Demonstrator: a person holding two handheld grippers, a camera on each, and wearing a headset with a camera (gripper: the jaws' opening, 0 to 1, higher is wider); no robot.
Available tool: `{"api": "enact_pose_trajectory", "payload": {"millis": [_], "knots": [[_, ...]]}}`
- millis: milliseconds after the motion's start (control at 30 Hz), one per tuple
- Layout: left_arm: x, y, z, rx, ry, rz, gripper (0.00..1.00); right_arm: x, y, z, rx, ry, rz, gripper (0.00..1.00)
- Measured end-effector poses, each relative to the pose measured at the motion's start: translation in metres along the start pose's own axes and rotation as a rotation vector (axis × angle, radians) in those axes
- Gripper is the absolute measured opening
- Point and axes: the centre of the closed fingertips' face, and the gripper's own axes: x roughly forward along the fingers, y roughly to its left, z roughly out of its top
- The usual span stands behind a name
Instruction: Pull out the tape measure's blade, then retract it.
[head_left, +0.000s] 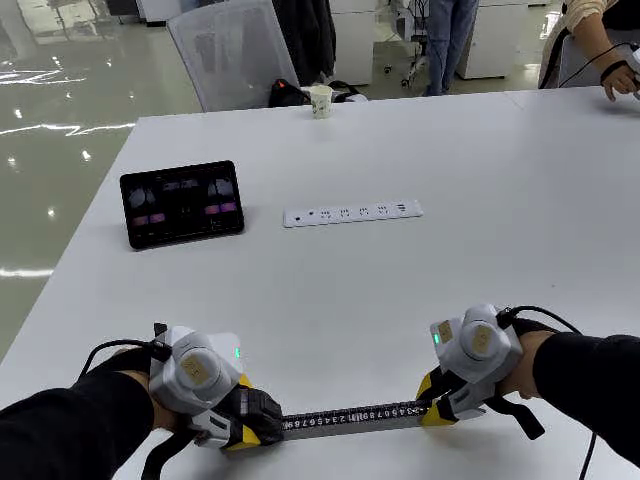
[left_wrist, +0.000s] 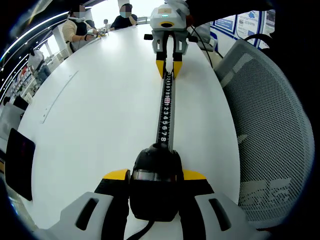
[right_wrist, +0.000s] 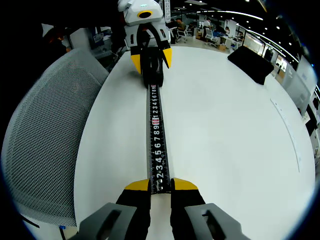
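A: Claw state?
B: Left gripper (left_wrist: 156, 176) is clamped on the tape measure case (right_wrist: 151, 65), which sits between its jaws. Right gripper (right_wrist: 160, 186) pinches the free end of the blade (right_wrist: 155, 130). The blade runs straight from claw to claw, numerals up. It's on the table (head_left: 420, 270) or just above it, can't tell which.
A: Which half of the task?
B: My read is partly extended. Could be the pull or the return, the frames don't say.
A: How to do it clean?
B: Fix the left claw and move only the right one, along the blade's own line. No twist and no lift, or it kinks. For the return, walk the right claw toward the case with the pinch on. Letting go would likely whip the blade back.
A: Surface, room?
B: White table, smooth, plenty of free run. Beyond the left claw, away from the person, there's a tablet (head_left: 182, 203). Beyond the gap between the claws is a power strip (head_left: 352, 213), with a paper cup (head_left: 320, 100) further out at the far edge. A mesh chair back (left_wrist: 270, 125) sits beside the claws on the person's side. It's an open office with a glossy floor, and another person's hand (head_left: 620, 75) is at the far corner.
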Motion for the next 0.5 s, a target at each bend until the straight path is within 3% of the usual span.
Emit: {"api": "enact_pose_trajectory", "payload": {"millis": [500], "knots": [[-0.0007,-0.0012,-0.0006,0.003,-0.001,-0.001,0.32,-0.0037,0.0008,-0.0084,0.001,0.01,0.002,0.11]]}}
